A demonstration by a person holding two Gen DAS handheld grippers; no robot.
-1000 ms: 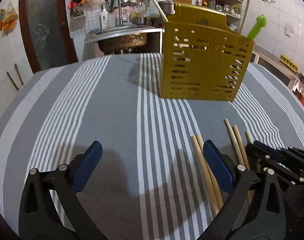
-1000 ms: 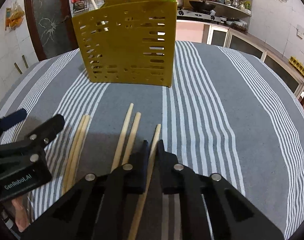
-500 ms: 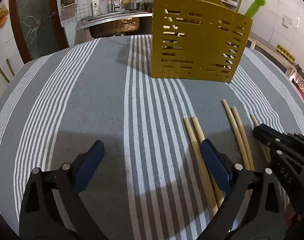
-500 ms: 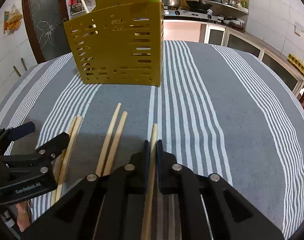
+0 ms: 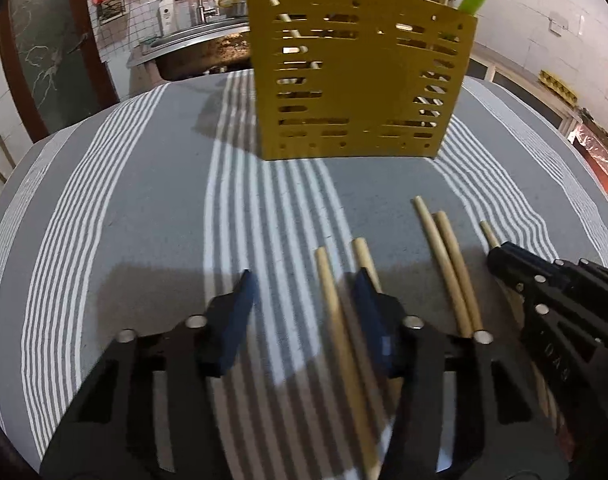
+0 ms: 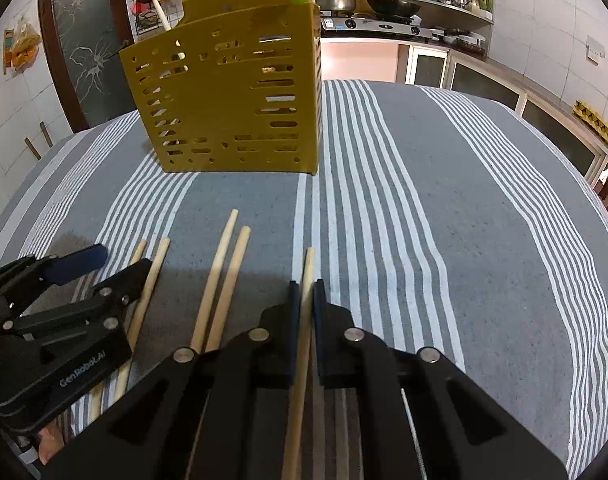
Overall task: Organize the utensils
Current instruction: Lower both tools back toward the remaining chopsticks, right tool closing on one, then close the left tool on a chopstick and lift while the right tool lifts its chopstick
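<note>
My right gripper (image 6: 302,300) is clenched on 1 chopstick (image 6: 304,320), lying in front of the yellow holder (image 6: 232,100) on the striped cloth (image 6: 443,220). My left gripper (image 5: 304,300) is spread wide around 1 stick of a pair (image 5: 335,312). Another pair (image 5: 447,264) lies between both grippers, in front of the holder.

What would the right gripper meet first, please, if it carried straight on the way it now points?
Probably the yellow perforated plastic utensil holder, at its right front corner; only bare striped grey tablecloth lies between. The right gripper is shut on a wooden chopstick.
</note>
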